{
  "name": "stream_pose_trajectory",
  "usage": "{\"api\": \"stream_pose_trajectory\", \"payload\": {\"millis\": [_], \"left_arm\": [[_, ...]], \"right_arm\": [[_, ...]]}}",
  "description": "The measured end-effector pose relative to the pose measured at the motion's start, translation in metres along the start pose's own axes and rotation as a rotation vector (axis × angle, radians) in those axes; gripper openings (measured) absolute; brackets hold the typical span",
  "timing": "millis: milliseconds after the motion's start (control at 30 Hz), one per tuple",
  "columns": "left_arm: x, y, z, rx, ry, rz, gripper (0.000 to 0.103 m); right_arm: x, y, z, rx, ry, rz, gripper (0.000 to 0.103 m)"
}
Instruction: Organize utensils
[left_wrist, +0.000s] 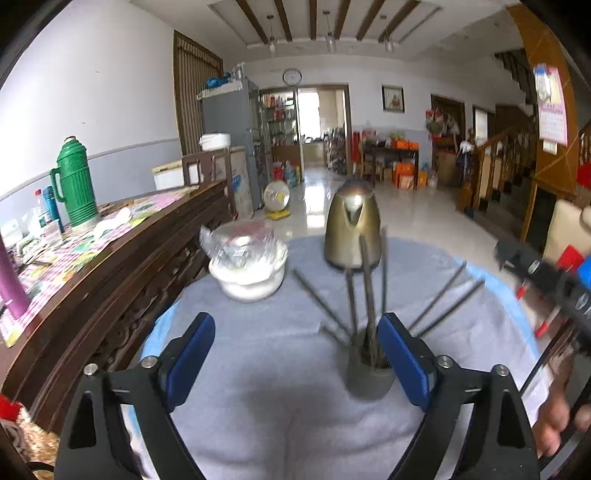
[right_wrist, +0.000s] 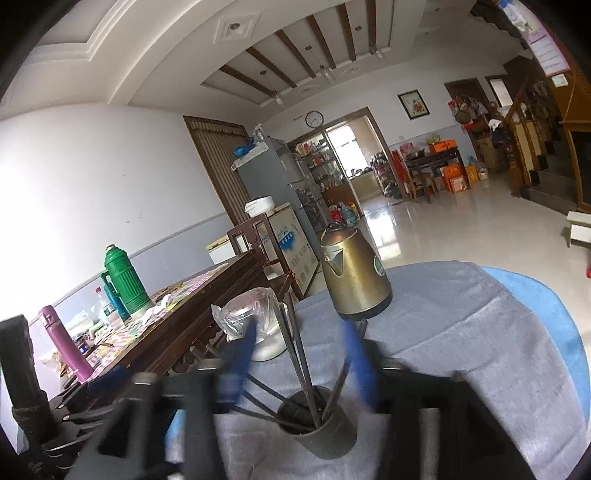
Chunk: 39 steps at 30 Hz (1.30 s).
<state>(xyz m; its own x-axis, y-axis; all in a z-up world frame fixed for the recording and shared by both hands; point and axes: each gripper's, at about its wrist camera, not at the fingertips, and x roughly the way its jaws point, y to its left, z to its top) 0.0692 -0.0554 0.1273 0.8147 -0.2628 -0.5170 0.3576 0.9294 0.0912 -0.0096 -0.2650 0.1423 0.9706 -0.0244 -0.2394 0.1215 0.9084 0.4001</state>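
A dark grey holder cup (left_wrist: 369, 373) stands on the grey cloth of the round table (left_wrist: 277, 369), with several dark chopsticks (left_wrist: 369, 295) fanned out in it. My left gripper (left_wrist: 297, 354) is open and empty; its right blue pad is beside the cup. In the right wrist view the same cup (right_wrist: 321, 428) and chopsticks (right_wrist: 303, 358) sit just below my right gripper (right_wrist: 299, 358), which is open, blurred and holds nothing. The right gripper also shows in the left wrist view at the right edge (left_wrist: 546, 280).
A brass kettle (left_wrist: 352, 225) stands behind the cup, and a white bowl under plastic wrap (left_wrist: 247, 262) to its left. A dark wooden table (left_wrist: 110, 251) with a green thermos (left_wrist: 74, 184) lies left. Open floor lies beyond.
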Motion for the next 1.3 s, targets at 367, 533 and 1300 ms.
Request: {"api": "stream_pose_trajectory", "payload": {"millis": [367, 533, 1300], "left_arm": [[-0.002, 0.0, -0.066, 0.016, 0.14, 0.105, 0.094], [0.0, 0.0, -0.079, 0.015, 0.209, 0.123, 0.094], [0.007, 0.012, -0.117, -0.014, 0.294, 0.116, 0.094]], "right_arm": [[-0.023, 0.004, -0.04, -0.077, 0.105, -0.006, 0.062], [-0.023, 0.003, -0.068, -0.111, 0.184, -0.029, 0.062], [-0.016, 0.018, -0.138, -0.107, 0.483, -0.09, 0.062]]}}
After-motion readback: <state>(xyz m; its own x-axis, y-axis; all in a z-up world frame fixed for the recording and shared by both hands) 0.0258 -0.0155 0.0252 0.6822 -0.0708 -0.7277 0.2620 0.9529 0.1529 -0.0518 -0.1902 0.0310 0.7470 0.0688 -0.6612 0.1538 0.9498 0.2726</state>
